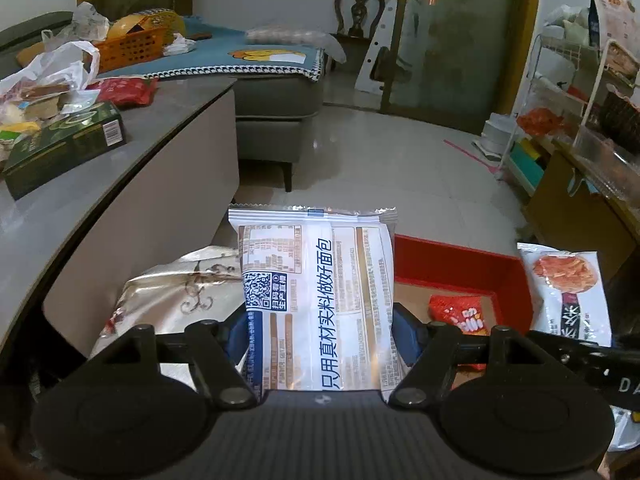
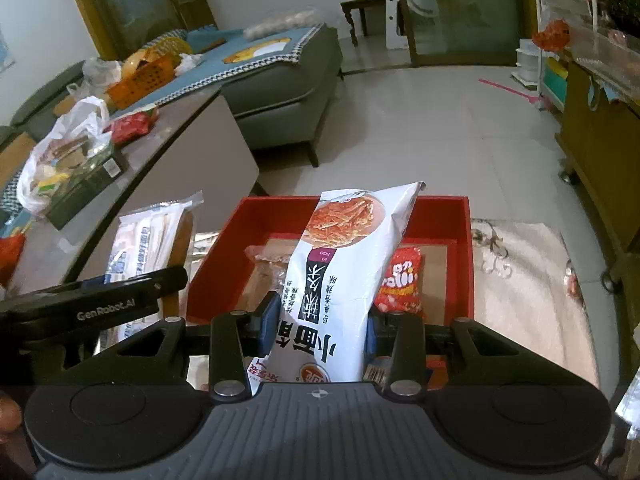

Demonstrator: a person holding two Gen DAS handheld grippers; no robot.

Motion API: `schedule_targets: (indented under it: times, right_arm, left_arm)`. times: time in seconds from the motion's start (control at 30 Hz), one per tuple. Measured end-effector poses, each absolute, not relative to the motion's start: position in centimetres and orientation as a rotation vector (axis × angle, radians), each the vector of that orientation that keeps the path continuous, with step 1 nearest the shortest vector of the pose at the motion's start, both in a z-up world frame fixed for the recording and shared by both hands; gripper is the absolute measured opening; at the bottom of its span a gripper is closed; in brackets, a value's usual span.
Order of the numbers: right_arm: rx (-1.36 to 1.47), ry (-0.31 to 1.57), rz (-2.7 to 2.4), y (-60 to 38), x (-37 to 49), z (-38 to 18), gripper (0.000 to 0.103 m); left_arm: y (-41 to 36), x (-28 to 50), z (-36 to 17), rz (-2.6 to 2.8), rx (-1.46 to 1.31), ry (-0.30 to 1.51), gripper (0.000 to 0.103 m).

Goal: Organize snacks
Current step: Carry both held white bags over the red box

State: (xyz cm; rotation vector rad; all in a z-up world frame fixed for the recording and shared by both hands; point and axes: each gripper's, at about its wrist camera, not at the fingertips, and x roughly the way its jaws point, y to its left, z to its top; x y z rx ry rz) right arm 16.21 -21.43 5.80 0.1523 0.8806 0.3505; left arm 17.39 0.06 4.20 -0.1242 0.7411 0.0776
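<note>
My left gripper is shut on a white bread packet with blue print, held upright above the floor cloth. In the right wrist view the same bread packet shows at the left, beside the left gripper's black body. My right gripper is shut on a white noodle-snack bag with a picture of orange strips, held over the red box. That snack bag also appears at the right of the left wrist view. Inside the red box lies a red candy packet and a clear-wrapped snack.
A grey low table at the left carries a green box, a white plastic bag of snacks and a red packet. A sofa stands behind. A wooden cabinet and wire rack are at the right. A pale cloth lies under the red box.
</note>
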Motion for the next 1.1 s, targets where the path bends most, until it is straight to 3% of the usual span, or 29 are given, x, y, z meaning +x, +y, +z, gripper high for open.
schedule_targets:
  times: [1.1]
  right_arm:
    - [0.130, 0.916, 0.325, -20.0, 21.5, 3.2, 0.049]
  left_arm:
    - [-1.8, 22.4, 2.1, 0.105, -0.064, 0.748, 0.063]
